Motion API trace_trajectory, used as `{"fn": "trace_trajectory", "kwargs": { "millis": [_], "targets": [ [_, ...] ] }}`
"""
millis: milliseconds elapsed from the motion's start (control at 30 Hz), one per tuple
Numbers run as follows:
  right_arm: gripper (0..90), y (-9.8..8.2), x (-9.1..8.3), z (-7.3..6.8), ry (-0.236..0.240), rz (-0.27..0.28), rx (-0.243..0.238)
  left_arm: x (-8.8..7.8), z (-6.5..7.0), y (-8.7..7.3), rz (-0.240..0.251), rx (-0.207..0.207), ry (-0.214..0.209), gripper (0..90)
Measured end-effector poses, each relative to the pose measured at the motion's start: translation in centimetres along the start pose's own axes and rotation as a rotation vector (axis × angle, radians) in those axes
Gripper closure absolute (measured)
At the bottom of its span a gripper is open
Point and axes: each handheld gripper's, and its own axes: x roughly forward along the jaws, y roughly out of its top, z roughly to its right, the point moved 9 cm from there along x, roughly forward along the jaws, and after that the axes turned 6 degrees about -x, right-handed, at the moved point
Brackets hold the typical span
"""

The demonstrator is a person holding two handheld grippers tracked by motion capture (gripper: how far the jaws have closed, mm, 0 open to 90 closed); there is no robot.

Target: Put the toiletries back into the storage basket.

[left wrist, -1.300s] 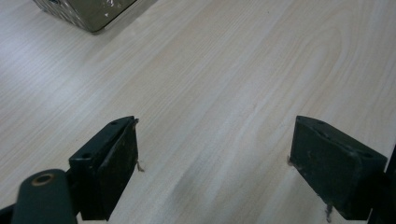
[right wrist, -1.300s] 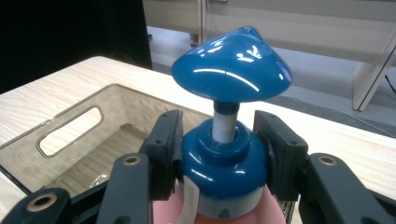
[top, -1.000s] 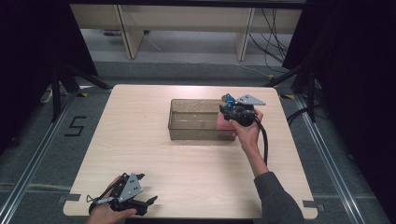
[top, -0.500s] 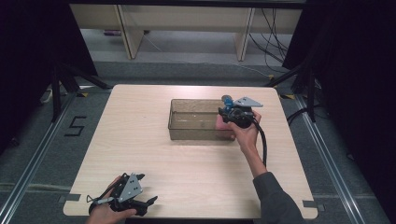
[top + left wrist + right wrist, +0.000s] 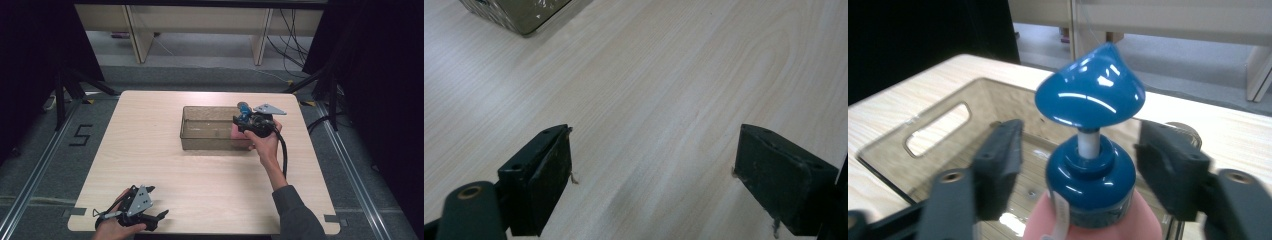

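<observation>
A pink pump bottle [image 5: 240,134] with a blue pump head [image 5: 1090,95] stands upright at the right end of a clear brownish plastic bin [image 5: 207,108]. My right gripper [image 5: 245,119] hovers over that end of the bin. In the right gripper view its jaws flank the bottle's blue collar [image 5: 1091,187], with a gap on the left side, so the right gripper [image 5: 1080,160] is open. My left gripper [image 5: 159,217] rests near the table's front left edge, far from the bin. In its own view the left gripper [image 5: 654,155] is open over bare wood.
The light wooden table [image 5: 150,150] holds the bin at centre right. A corner of the bin [image 5: 519,15] appears at the top left of the left gripper view. Dark floor, black stands and shelving legs surround the table.
</observation>
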Motion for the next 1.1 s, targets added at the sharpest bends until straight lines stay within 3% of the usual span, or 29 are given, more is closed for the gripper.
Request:
{"fn": "trace_trajectory", "kwargs": {
  "millis": [33,67,133,233,367,400,467,500,533,567,700,900,933,967,1100],
  "targets": [
    [30.1,0.1,-0.1,0.1,0.004,0.004,-0.009,-0.1,-0.2,-0.1,-0.011,0.016,0.003,14.9],
    [28.5,0.1,-0.2,-0.1,0.006,-0.003,0.009,0.0,-0.2,0.0,-0.006,0.009,0.006,14.9],
    [26.1,0.2,-0.4,-0.1,0.001,-0.002,-0.006,0.0,-0.2,0.0,0.001,0.006,0.016,14.9],
    [23.5,0.1,-0.6,-0.1,-0.015,-0.001,0.025,0.0,0.0,0.0,0.001,-0.002,0.001,14.9],
    [23.0,0.0,-0.9,0.1,-0.013,-0.002,0.011,-0.1,0.0,0.0,0.004,-0.003,0.004,14.9],
    [22.9,0.0,-1.1,-0.1,-0.015,-0.002,0.043,0.0,0.0,0.1,0.002,-0.003,0.001,14.9],
    [22.3,0.1,-1.3,0.1,-0.009,0.004,0.014,0.0,-0.1,0.1,0.003,0.001,0.007,14.9],
    [21.8,0.2,-1.4,0.4,-0.028,0.005,-0.009,0.0,-0.1,0.0,0.001,0.001,0.005,14.9],
    [21.8,0.2,-1.6,0.1,-0.016,0.007,0.029,0.0,-0.1,0.0,0.004,-0.001,0.007,14.8],
    [21.8,0.2,-1.8,0.0,-0.011,0.004,0.033,0.0,-0.1,0.0,-0.002,0.006,0.013,14.9],
    [21.3,0.4,-2.5,0.0,-0.024,0.004,0.004,0.0,-0.1,0.0,-0.009,0.006,0.002,14.8],
    [20.6,0.5,-3.3,-0.3,-0.023,0.012,0.010,0.0,0.0,0.0,0.002,-0.002,0.001,14.9],
    [20.5,0.4,-3.5,-0.5,-0.016,0.007,0.031,0.0,0.0,0.0,0.001,-0.002,0.002,14.8],
    [20.5,0.4,-3.4,-0.4,-0.021,0.017,0.007,0.0,-0.1,0.0,-0.002,0.002,0.006,14.9],
    [20.4,0.3,-3.7,-0.6,-0.021,0.016,0.020,0.0,0.0,0.0,0.003,-0.002,0.003,14.9]
  ]
}}
